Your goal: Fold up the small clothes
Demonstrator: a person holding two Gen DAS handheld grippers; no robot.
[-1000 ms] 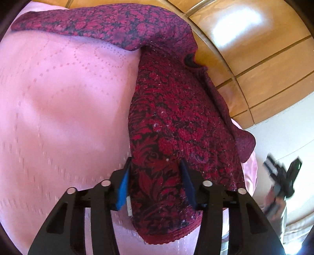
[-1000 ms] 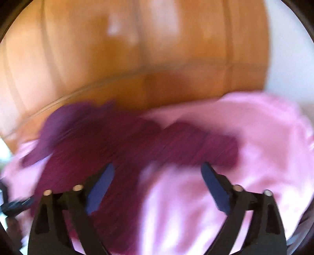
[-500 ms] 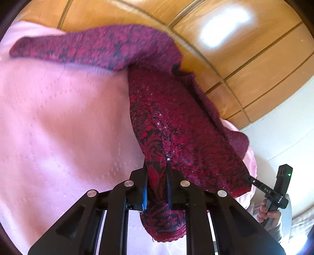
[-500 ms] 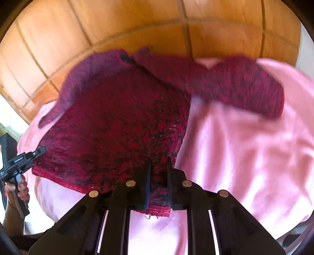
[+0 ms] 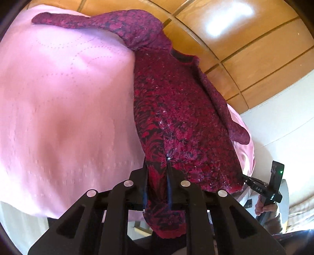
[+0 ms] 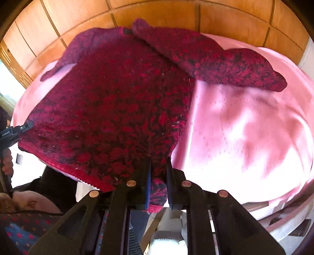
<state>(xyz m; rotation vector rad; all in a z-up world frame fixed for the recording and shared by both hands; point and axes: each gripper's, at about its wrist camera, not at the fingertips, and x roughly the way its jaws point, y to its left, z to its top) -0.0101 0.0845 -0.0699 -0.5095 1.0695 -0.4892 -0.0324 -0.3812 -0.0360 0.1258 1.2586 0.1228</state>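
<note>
Wooden wall panelling (image 5: 245,45) runs behind a surface draped in a pink quilted cover (image 5: 64,109). From the left wrist camera, the left gripper (image 5: 158,188) angles down at the near edge of the cover, its jaws pressed together on the hem corner of a dark red patterned sweater (image 5: 176,109), having just closed on the fabric. The sweater lies stretched away from the gripper toward the wall, one sleeve spread to the far left, the other trailing down the right side. At the near right, a hand (image 5: 264,206) holds the other tool at the hem's opposite corner.

From the right wrist camera, the right gripper (image 6: 158,182) points steeply down, jaws pinching the hem's right corner of the sweater (image 6: 109,109). The body lies broad and flat on the left half of the cover (image 6: 245,125), one sleeve crossing to the far right, neckline by the panelling (image 6: 157,11). The left gripper's tip (image 6: 23,126) meets the hem's left corner.
</note>
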